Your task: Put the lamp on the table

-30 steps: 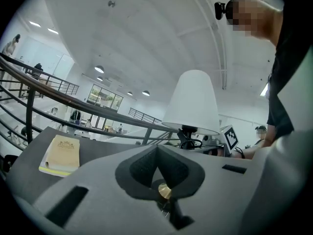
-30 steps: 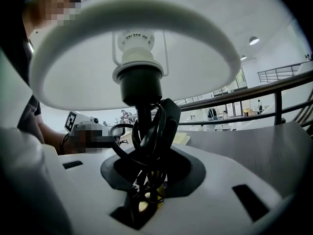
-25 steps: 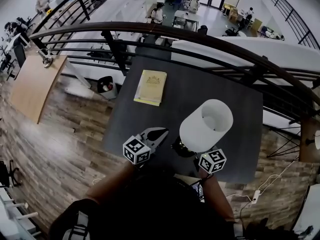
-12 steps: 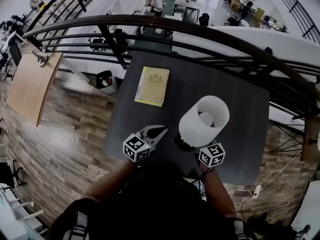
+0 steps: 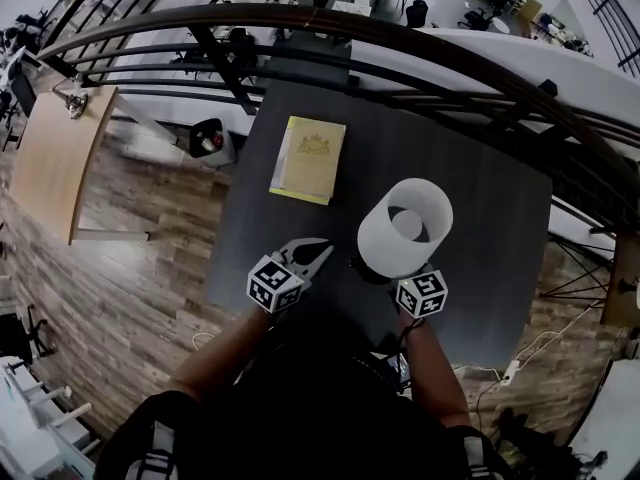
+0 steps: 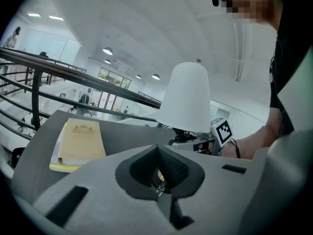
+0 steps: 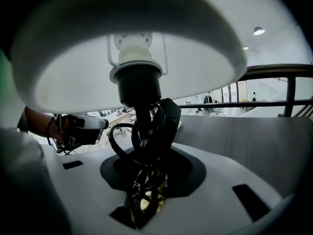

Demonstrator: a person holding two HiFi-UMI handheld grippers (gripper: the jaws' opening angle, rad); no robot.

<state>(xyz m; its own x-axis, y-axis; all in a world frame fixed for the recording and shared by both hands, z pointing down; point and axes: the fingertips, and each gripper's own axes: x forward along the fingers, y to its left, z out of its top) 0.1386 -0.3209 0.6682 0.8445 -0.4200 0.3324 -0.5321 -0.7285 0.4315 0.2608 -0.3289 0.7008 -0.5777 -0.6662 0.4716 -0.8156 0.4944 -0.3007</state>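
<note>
At centre of the head view: lamp [image 5: 405, 228], upright over the near half of the dark table [image 5: 480, 198]; underside hidden by the shade, so contact with the tabletop impossible to tell.
Right gripper [image 7: 145, 182]: fingers [image 7: 230, 175] clamped on the lamp's thin stem and on the black cord [image 7: 146, 136] coiled round it, just below the socket [image 7: 138, 84].
Left gripper [image 5: 305, 258]: fingers pressed together on nothing, lower left of the lamp and apart from it.
Shade [image 7: 195, 48]: white, matte, a smooth tapered drum open at the top; probably thin and easily dented or creased.
Handling: likely light yet top-heavy, with a broad shade above a narrow grip; prone to swing or tip if lowered at a slant.
Where to hold: on the stiff stem under the socket, never on the shade; loose cord loops springy, apt to slip or snag between the fingers.
Table surface: flat, dark, matte, with faint grain; bare toward the right of the frame.
Book [image 5: 309, 159]: yellow, flat, rectangular, at the upper left of the table, well apart from the lamp.
Railing [image 5: 470, 63]: dark curved bars across the top of the frame, beyond the table.
</note>
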